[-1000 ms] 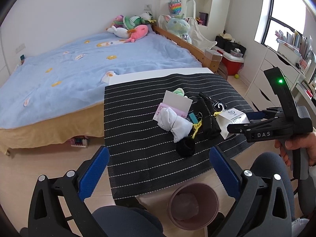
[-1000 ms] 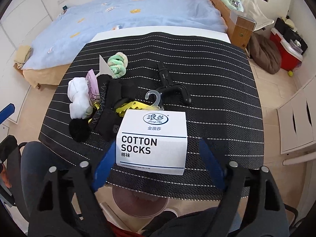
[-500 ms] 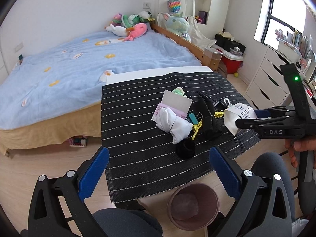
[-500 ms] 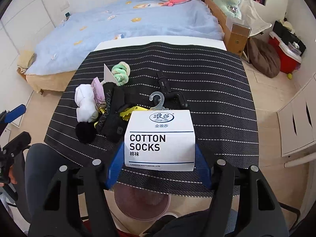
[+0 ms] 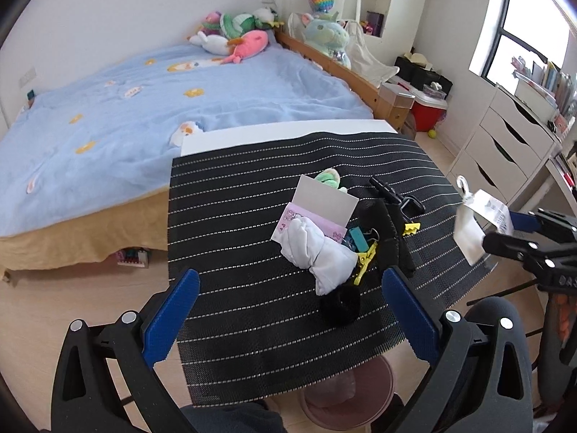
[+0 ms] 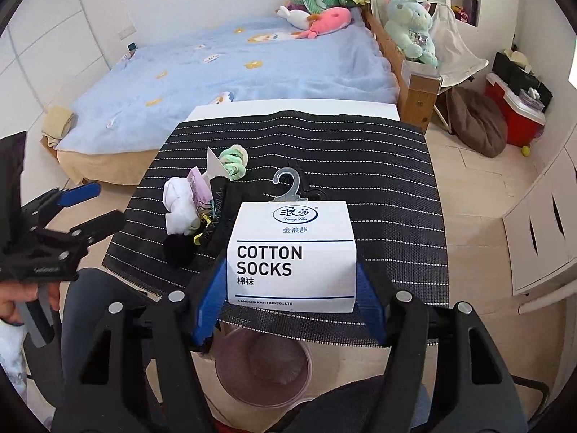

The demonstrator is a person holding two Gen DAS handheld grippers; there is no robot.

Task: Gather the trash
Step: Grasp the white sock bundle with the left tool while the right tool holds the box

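Jaws of the right gripper [image 6: 290,288] have just closed in and now clamp the white cotton-socks card [image 6: 291,254] by its two side edges, blue pads pressed flat on left and right; card upright, printed face to the camera, clear plastic hook at its top, long axis running across the jaws. Card hangs clear above the near edge of the striped mat [image 6: 360,166]. Key relation: the pinkish bin [image 6: 263,368] sits on the floor directly below and slightly nearer the person than the card, so the drop looks to need only a short pull back and down; right hand is the nearer one. Bin contents: something pale at the bottom, not identifiable. Left gripper [image 5: 288,310] stands wide apart, empty, above the near mat edge, with the white sock bundle [image 5: 317,252] ahead of it.
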